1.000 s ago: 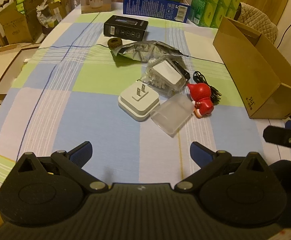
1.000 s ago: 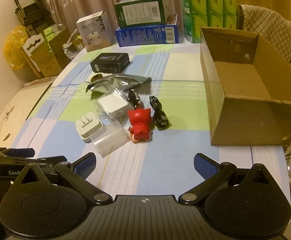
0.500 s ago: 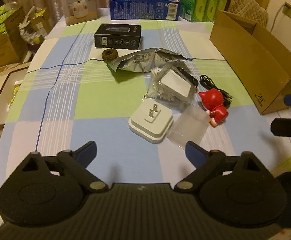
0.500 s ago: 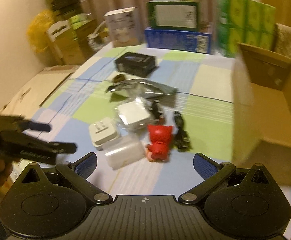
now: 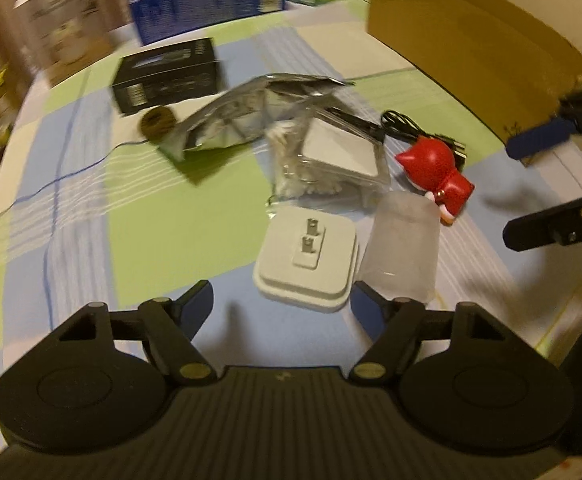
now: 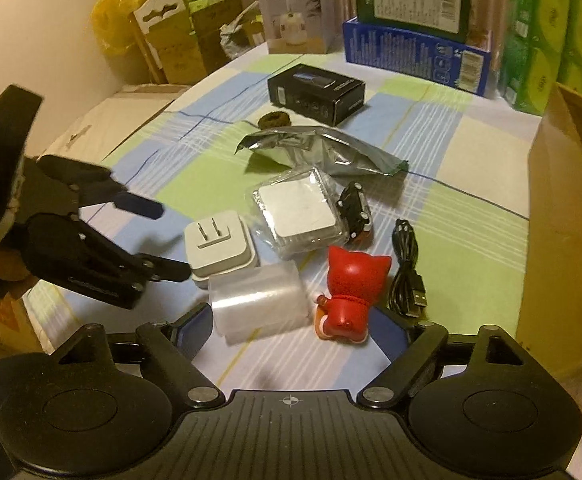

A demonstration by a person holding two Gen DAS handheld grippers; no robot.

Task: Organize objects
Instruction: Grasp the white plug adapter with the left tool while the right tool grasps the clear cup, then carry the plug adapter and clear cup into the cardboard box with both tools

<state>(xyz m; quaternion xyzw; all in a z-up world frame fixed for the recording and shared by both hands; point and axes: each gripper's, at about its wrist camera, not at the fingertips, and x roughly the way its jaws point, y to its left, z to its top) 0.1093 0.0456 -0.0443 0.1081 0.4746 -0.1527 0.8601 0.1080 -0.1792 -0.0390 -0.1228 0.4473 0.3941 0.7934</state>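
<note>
My left gripper (image 5: 281, 296) hovers low over the table with its jaws closing and nothing pressed between them. A white plug adapter (image 5: 307, 260) lies just past its tips. My right gripper (image 6: 293, 320) is also closing and holds nothing. A clear plastic case (image 6: 257, 300) and a red cat figurine (image 6: 349, 288) sit right at its fingertips. In the right wrist view the left gripper (image 6: 167, 238) reaches toward the white plug adapter (image 6: 219, 244) from the left.
Behind these lie a bagged white block (image 6: 299, 212), a small black toy car (image 6: 355, 208), a black cable (image 6: 407, 264), a silver foil bag (image 6: 323, 150), a brown ring (image 6: 273, 120) and a black box (image 6: 315, 92). An open cardboard box (image 6: 563, 208) stands at the right. Cartons line the far edge.
Both grippers have dropped and moved in toward the cluster, rolling as they came. Their jaws have narrowed. The adapter, case and figurine now sit close to the fingertips.
</note>
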